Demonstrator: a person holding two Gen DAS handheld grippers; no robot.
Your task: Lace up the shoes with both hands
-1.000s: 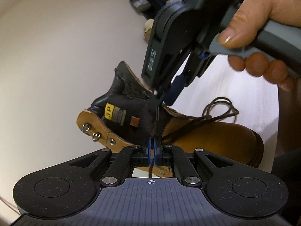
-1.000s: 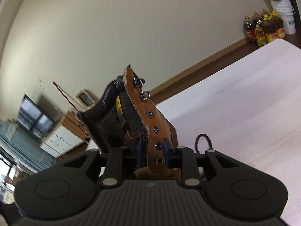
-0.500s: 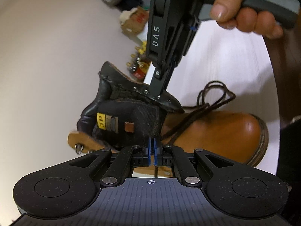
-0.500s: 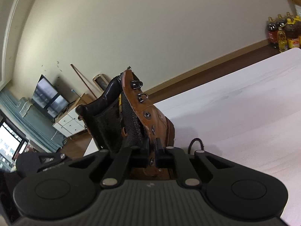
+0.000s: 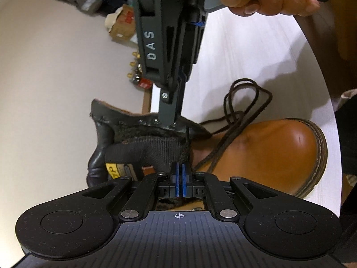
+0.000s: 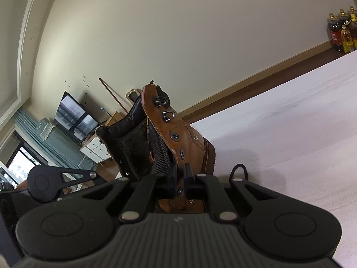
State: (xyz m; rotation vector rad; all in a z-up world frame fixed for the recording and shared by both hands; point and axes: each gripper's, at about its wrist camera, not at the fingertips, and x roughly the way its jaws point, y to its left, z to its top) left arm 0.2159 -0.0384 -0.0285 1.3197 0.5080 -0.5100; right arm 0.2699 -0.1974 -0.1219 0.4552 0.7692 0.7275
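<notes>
boot (image 5: 256, 156) lying on the white table (image 5: 245, 67), toe toward its right edge | left gripper (image 5: 179, 174) fingers pinching the dark lace (image 5: 241, 116) end, nearly closed | right gripper (image 6: 180, 178) fingers clamping the boot's eyelet flap (image 6: 178, 134), having just closed

Both views ride on the grippers, close in on the boot (image 5: 263, 154) — the left wrist looks down its fingers from one side, toward the toe and white table (image 5: 256, 55); the right wrist faces the opposite eyelet flap (image 6: 178, 131) and far wall (image 6: 178, 33).
</notes>
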